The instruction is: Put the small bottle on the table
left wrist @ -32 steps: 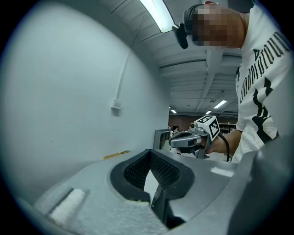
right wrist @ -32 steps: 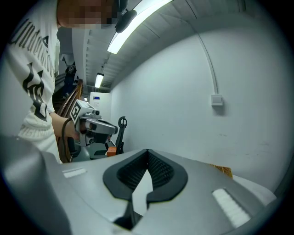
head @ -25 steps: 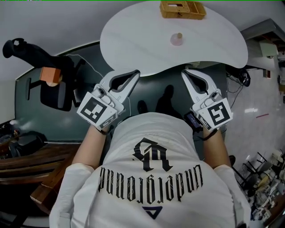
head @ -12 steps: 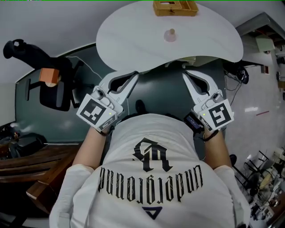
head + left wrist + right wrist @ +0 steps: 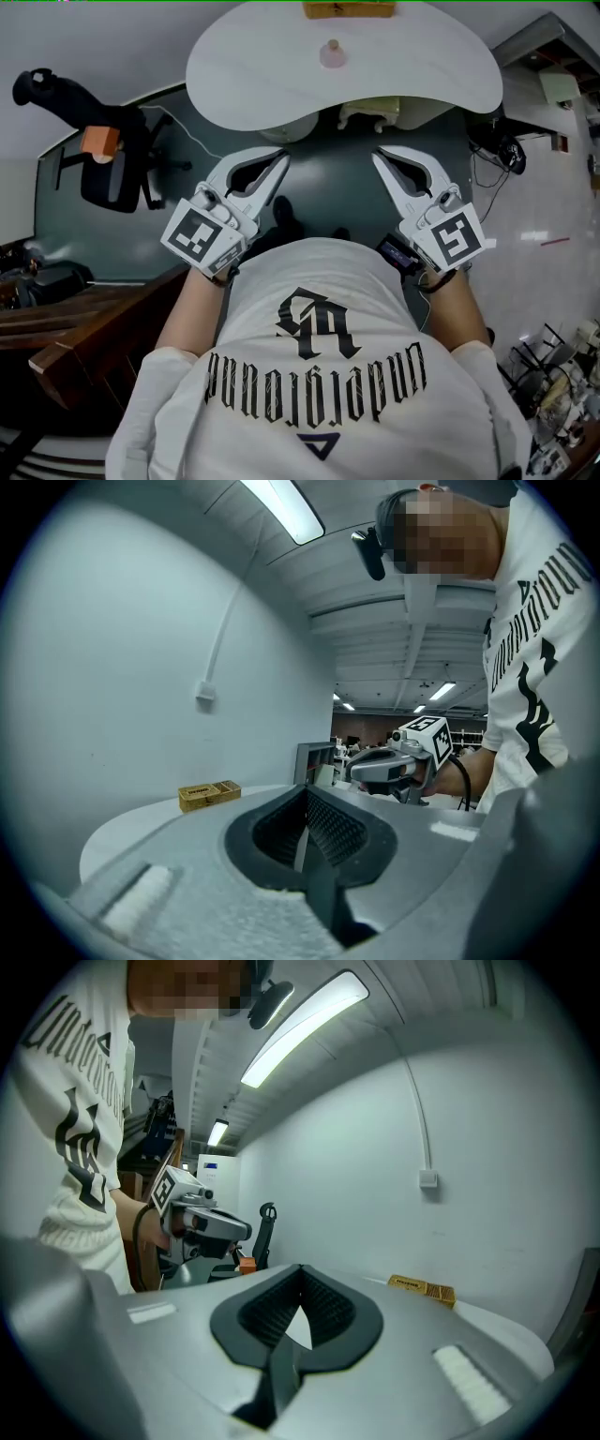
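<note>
Both pressed together and empty: left hand-held gripper (image 5: 280,157), right hand-held gripper (image 5: 379,155). The small bottle (image 5: 330,53) stands upright on the worktop (image 5: 244,70).

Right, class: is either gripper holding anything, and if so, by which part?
Nothing is held. The left gripper and the right gripper are both shut and empty; the small bottle stands apart on the white table.

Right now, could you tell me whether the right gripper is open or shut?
Shut: the right gripper has its fingers touching, nothing between them.
</note>
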A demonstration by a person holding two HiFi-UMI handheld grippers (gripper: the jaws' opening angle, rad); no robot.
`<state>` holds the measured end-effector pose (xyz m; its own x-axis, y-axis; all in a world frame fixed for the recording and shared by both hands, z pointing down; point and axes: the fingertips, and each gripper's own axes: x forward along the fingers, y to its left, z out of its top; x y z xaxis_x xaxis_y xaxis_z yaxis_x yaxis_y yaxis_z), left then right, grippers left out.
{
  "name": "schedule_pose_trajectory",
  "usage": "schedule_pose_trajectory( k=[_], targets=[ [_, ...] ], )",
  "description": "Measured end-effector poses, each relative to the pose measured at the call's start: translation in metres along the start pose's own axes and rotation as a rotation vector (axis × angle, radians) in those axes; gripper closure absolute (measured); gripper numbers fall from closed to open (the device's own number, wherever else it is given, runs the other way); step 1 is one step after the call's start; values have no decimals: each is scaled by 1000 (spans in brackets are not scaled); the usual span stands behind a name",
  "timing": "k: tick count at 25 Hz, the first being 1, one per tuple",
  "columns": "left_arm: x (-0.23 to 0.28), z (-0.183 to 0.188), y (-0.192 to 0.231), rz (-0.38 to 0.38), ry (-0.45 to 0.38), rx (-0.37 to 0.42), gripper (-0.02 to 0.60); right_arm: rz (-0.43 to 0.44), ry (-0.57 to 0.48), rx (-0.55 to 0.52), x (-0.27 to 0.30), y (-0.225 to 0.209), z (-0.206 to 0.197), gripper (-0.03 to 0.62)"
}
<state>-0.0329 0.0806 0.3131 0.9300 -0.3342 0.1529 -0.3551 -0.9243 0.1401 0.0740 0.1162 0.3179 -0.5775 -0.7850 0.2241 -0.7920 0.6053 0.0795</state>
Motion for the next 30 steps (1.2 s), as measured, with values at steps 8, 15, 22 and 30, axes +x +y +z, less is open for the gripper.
schedule_pose_trajectory(
  k=[8, 15, 22, 30],
  targets=[
    [7, -5, -81, 42, -13, 8, 574, 61, -7, 20, -72, 25, -20, 592],
    [-4, -13, -124, 74, -25, 1, 574, 83, -7, 21, -109, 46, -29, 592],
    [-19, -16, -137, 98, -38, 0, 574, 87, 48, -3, -120, 58, -38, 592],
    [-26, -17, -138, 99, -50, 0, 574, 91, 8, -5, -113, 68, -27, 592]
  ],
)
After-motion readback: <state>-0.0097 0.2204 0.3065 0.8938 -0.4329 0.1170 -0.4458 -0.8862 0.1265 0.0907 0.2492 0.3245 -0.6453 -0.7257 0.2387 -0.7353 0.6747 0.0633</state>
